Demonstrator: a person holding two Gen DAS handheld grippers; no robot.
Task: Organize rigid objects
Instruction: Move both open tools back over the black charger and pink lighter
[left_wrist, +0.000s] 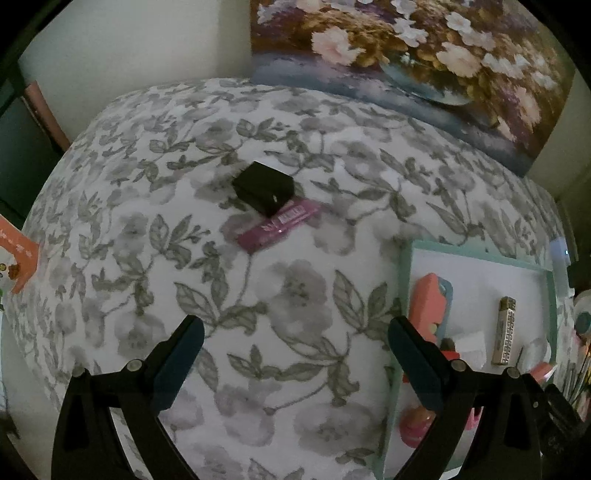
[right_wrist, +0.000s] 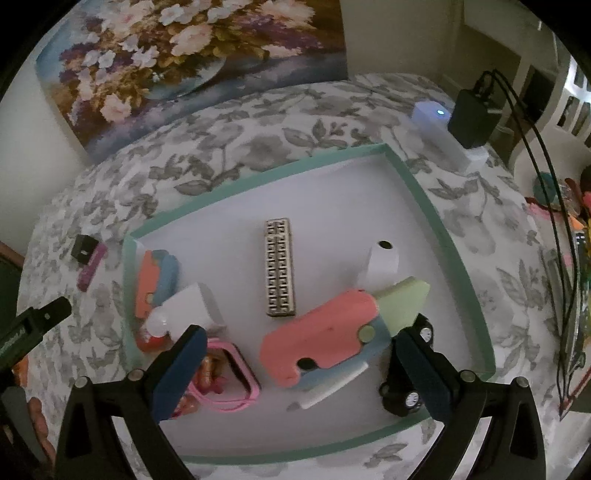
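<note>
left gripper (left_wrist: 295, 365): my jaws are spread wide with nothing in them, hanging over the floral cloth (left_wrist: 184, 258) on the desk, just left of the tray

right gripper (right_wrist: 297, 373): same deal, jaws released, hovering over the tray with nothing pinched

tray (right_wrist: 436, 218): shallow, white inside with a teal rim, sitting on the cloth

in the tray: patterned flat box (right_wrist: 280, 267) in the middle, pink block (right_wrist: 317, 339) right between my right jaws, white roll (right_wrist: 382, 262), black toy car (right_wrist: 402, 395), pink case (right_wrist: 225, 380)

still outside: black box (left_wrist: 263, 187) touching the purple bar (left_wrist: 279, 223), both well left of the tray
</note>
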